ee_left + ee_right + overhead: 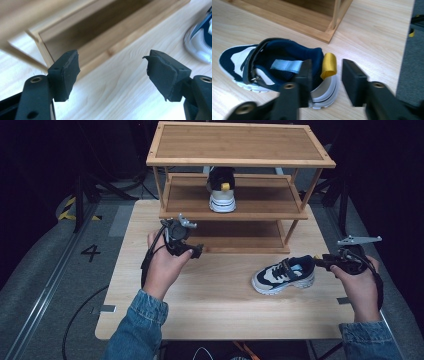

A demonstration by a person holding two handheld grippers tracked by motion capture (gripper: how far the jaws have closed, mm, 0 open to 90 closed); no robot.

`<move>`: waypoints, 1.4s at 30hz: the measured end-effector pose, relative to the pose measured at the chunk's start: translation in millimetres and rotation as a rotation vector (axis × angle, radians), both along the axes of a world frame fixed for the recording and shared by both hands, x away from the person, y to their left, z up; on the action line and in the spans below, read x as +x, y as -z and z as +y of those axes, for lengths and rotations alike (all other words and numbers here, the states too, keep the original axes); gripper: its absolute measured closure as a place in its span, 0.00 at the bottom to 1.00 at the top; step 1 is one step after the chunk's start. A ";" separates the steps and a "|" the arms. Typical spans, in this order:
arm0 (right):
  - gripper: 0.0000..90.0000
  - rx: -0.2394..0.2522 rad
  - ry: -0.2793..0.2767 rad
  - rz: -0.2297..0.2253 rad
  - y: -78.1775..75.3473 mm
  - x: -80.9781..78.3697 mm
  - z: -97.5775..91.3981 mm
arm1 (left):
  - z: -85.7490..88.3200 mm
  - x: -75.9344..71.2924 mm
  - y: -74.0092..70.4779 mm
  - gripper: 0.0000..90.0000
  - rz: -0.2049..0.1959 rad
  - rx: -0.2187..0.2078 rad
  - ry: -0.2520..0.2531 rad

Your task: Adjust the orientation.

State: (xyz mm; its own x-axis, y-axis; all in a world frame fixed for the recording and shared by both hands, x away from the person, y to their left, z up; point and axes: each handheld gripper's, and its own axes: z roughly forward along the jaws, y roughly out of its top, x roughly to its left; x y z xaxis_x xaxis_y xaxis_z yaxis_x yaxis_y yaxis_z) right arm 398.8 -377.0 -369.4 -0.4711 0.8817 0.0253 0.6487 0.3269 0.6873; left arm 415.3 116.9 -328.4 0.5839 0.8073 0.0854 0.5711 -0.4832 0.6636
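Wooden rack (240,162); two shoes: shelf (221,190), table (283,274).

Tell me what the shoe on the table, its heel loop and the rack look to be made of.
Shoe on the table: navy mesh-like fabric with smooth white panels, probably synthetic leather; white ridged sole, likely rubber or foam. Heel loop: yellow ribbed woven webbing. Rack: light wood, maybe bamboo, with visible grain and a matte finish.

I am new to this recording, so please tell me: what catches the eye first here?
A wooden shoe rack stands at the far side of the table, with one sneaker on its middle shelf. A second sneaker lies on the table, and the right hand-held gripper has its jaws around the heel.
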 end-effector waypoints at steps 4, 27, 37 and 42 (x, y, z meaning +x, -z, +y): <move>0.89 0.004 -0.015 -0.005 1.6 1.3 -0.4 | 9.5 -2.5 20.6 0.29 0.038 -0.023 -0.011; 1.00 -0.023 -0.077 0.030 -12.1 -19.9 6.3 | 21.7 -10.3 46.7 0.29 0.089 -0.046 -0.008; 1.00 -0.088 -0.210 0.168 -33.8 -63.8 30.5 | 17.4 -5.9 50.3 0.28 0.110 -0.049 0.020; 1.00 -0.119 -0.262 0.299 -30.5 -72.7 42.9 | 14.6 -4.7 52.2 0.27 0.115 -0.040 0.037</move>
